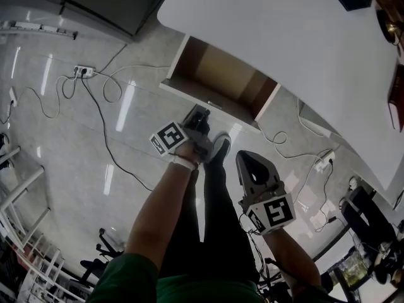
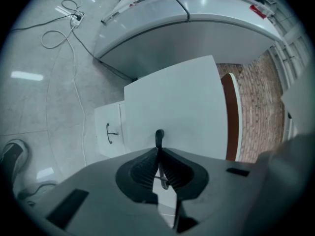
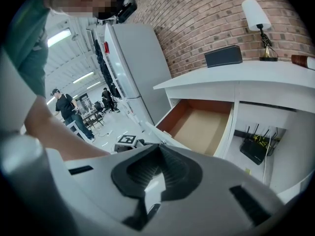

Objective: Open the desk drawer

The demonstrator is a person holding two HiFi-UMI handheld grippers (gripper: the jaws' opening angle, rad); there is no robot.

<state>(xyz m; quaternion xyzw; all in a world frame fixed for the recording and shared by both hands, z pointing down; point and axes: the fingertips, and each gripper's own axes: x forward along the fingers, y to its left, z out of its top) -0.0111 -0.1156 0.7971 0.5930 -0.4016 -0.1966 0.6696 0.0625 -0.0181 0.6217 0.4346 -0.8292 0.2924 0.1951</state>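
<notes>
Seen from the head view, the desk drawer [image 1: 218,74] stood pulled out of the white desk [image 1: 284,49]. The left gripper [image 1: 199,118] was just before the drawer's front, and the right gripper [image 1: 251,160] was held back, apart from it. Only the right gripper view showed a router [image 3: 256,150] under the desk and a lamp [image 3: 257,18] on top. Both grippers' fingers were closed together. Cables [image 1: 95,100] trailed across the floor.

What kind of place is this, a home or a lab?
Likely a lab hall staged as a room: a white desk by a brick wall, a power strip and loose cables on the polished floor, people beyond.
</notes>
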